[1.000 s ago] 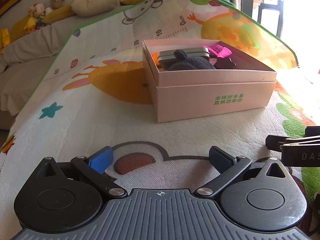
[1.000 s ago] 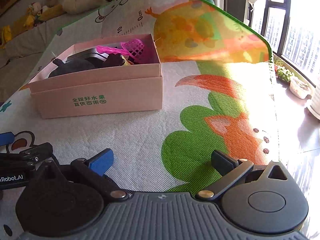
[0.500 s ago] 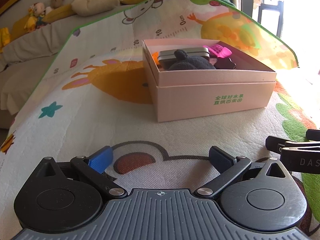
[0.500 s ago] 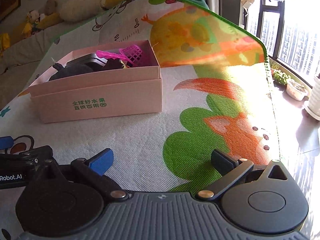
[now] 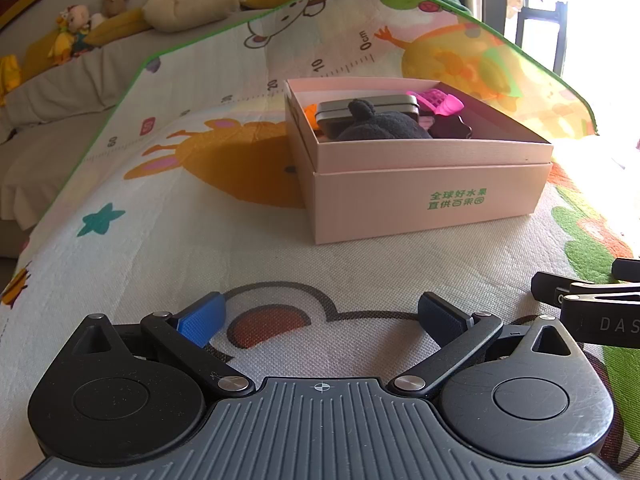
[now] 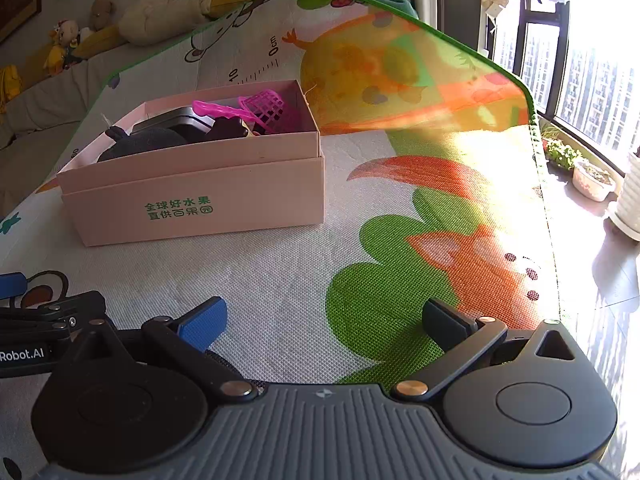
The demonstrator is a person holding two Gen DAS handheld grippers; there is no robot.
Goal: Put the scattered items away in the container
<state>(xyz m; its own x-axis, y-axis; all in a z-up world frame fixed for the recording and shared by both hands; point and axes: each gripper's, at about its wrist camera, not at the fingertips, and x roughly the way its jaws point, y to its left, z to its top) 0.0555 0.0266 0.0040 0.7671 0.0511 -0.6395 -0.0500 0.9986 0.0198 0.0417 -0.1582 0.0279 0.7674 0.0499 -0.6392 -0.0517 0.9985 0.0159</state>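
Cartoon play mat [image 5: 168, 248]: pink box [image 5: 424, 196] holds grey tin [image 5: 372, 106], black plush [image 5: 380, 126], pink scoop [image 5: 440, 102]. Both hand-held grippers [image 5: 320, 318] [image 6: 324, 320] spread, empty.

One pink box [image 5: 424, 200], one metal tin [image 5: 368, 106], one dark plush toy [image 5: 380, 128] and one pink scoop [image 6: 260, 110] are shown.

A box [image 5: 424, 196] sits on a play mat [image 5: 160, 240], ahead of both hand-held grippers. Inside it, a plush toy [image 5: 380, 128] lies at the near side, a flat tin [image 5: 368, 106] behind it, and a scoop [image 6: 260, 110] toward the far right corner. The left hand-held gripper [image 5: 320, 316] rests low over the mat before the box; the right hand-held gripper [image 6: 324, 320] lies just to its right. A sofa [image 5: 52, 92] with stuffed toys [image 5: 72, 32] stands behind and left of the mat; windows [image 6: 592, 64] lie to the right.
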